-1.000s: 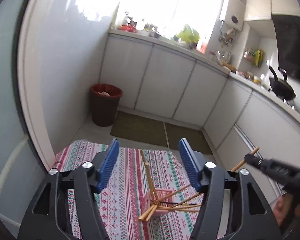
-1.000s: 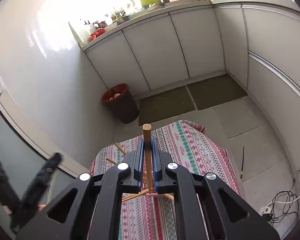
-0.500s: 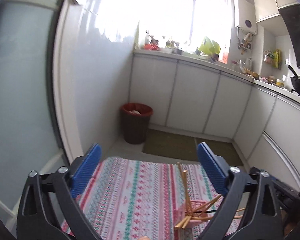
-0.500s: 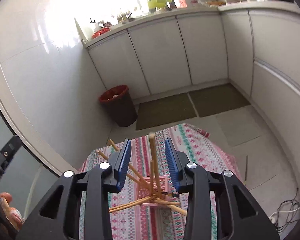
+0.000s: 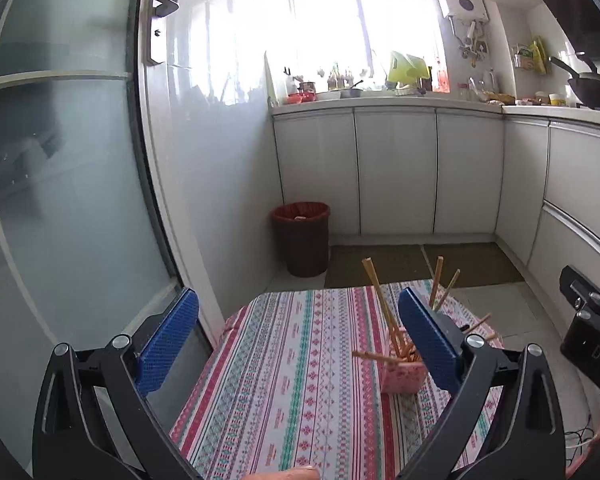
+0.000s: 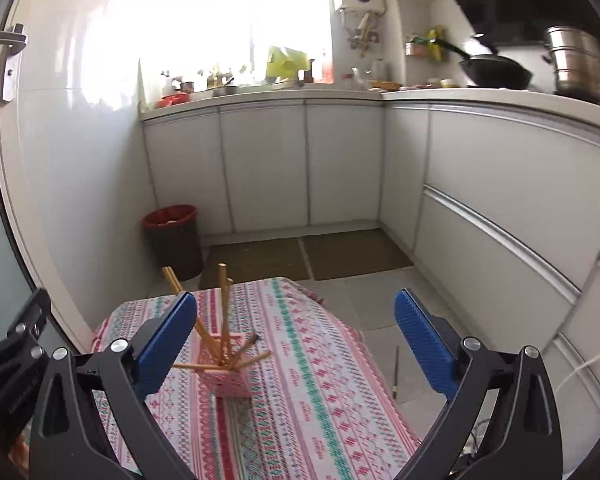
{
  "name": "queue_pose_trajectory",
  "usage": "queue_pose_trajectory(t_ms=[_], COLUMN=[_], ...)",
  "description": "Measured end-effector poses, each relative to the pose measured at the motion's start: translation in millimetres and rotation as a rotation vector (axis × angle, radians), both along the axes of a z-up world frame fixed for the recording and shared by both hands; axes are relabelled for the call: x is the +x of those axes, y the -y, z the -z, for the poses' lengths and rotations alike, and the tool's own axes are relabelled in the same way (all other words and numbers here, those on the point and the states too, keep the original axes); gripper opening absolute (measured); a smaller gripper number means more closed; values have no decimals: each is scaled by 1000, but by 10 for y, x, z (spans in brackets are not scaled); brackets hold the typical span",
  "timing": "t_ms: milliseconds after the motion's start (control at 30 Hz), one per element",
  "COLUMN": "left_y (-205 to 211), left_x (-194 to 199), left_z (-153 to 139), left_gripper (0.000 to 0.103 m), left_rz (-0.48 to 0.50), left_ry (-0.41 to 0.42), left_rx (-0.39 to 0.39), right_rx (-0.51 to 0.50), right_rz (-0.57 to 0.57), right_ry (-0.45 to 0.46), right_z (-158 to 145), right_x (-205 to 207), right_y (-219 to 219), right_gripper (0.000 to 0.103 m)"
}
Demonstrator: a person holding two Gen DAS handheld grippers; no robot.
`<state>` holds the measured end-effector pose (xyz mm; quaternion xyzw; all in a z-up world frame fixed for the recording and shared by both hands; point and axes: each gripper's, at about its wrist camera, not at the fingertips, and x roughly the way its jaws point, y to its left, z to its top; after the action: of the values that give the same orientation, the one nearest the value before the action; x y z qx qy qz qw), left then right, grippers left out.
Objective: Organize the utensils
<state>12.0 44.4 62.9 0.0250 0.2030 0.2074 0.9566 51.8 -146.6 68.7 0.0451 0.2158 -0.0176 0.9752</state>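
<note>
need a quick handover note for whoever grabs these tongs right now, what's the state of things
Left tongs: open wide, holding nothing, above the table.
Right tongs: open wide, holding nothing.
Chopsticks: wooden ones stand and lean at mixed angles in the pink holder, which sits on the striped tablecloth. None lie loose on the visible cloth.
One thin dark stick lies on the floor to the right of the table; it may be a dropped chopstick, too small to tell.
Done: the visible chopsticks are in the holder.
Left: check that floor stick, perhaps straighten the splayed ones.
</note>
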Motion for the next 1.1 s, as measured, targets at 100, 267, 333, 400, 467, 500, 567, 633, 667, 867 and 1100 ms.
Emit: queue_pose_trajectory(t_ms=[100, 267, 333, 400, 467, 500, 567, 633, 667, 867, 1100], left_y=[90, 198, 267, 316, 369, 382, 399, 420, 426, 492, 536], left_x=[-210, -489, -578, -666, -724, -746, -780, -806, -809, -820, -812], left_z=[33, 13, 11, -10, -27, -40, -68, -85, -96, -126, -155], left_gripper=[96, 96, 96, 96, 96, 96, 96, 96, 96, 96, 96], left_rz=[-18, -4, 3, 8, 15, 16, 16, 16, 17, 51, 61], left_ry=[-9, -49, -74, -71, -70, -68, -63, -58, -56, -49, -40], left_rx=[5, -28, -31, -31, -28, -29, -30, -28, -30, -50, -50], right_rx=[-16, -19, -21, -11, -4, -1, 9, 14, 18, 36, 52], right_rz=[25, 41, 46, 51, 56, 59, 64, 69, 70, 81, 94], right_ry=[-62, -132, -135, -142, -153, -154, -153, -152, -152, -148, -144], right_z=[65, 143, 151, 146, 156, 154, 156, 144, 135, 89, 63], right_x=[-185, -515, -626, -701, -767, -796, -847, -870, -874, -900, -911], right_y=[66, 126, 152, 184, 223, 245, 287, 322, 342, 434, 502], right_gripper=[96, 96, 96, 96, 96, 96, 96, 96, 96, 96, 96])
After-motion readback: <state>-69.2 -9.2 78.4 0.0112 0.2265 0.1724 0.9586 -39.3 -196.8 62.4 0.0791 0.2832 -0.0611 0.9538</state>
